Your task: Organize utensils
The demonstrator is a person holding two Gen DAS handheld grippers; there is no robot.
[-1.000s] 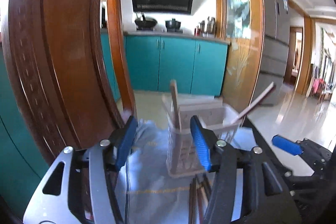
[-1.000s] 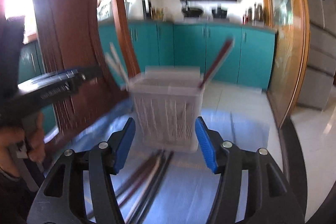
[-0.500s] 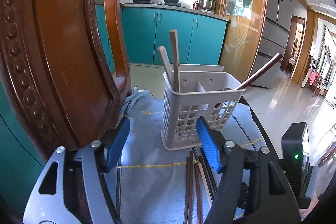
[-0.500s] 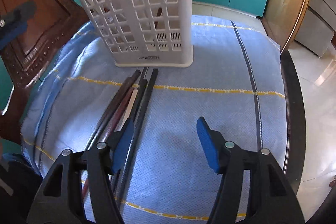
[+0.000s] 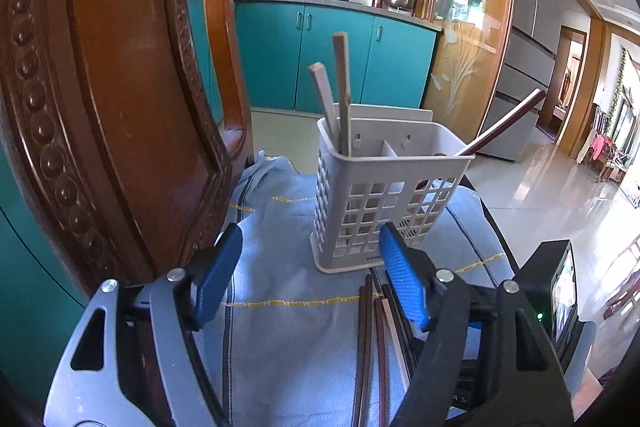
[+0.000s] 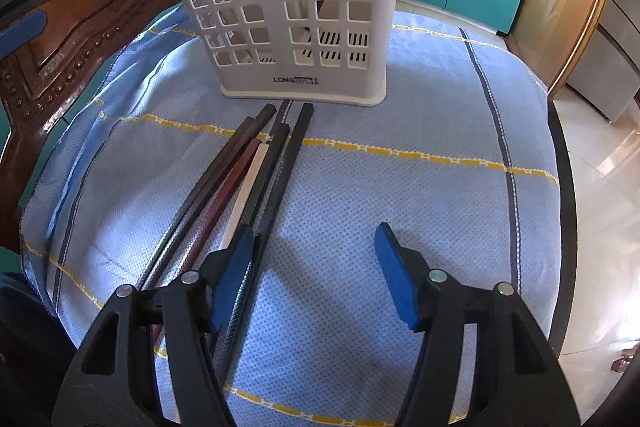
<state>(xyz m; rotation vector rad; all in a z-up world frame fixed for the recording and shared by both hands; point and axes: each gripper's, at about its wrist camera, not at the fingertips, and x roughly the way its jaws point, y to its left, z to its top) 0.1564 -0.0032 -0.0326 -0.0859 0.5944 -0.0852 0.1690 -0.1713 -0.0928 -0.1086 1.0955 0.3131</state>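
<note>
Right gripper (image 6: 314, 269) is sitting lower than a second ago, jaws apart over bare cloth, holding nothing. Left gripper (image 5: 310, 269) is opening, jaws empty. Slotted white plastic caddy (image 6: 300, 7) is standing upright at the far side of the dotted blue cloth (image 6: 400, 187); loose square-sectioned chopsticks (image 6: 256, 171) are lying bundled just near of it, others standing inside

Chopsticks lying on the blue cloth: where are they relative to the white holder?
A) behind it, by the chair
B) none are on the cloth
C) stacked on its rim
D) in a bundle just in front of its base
D: the loose chopsticks lie side by side on the blue cloth, their far ends close to the front foot of the white holder.
</note>
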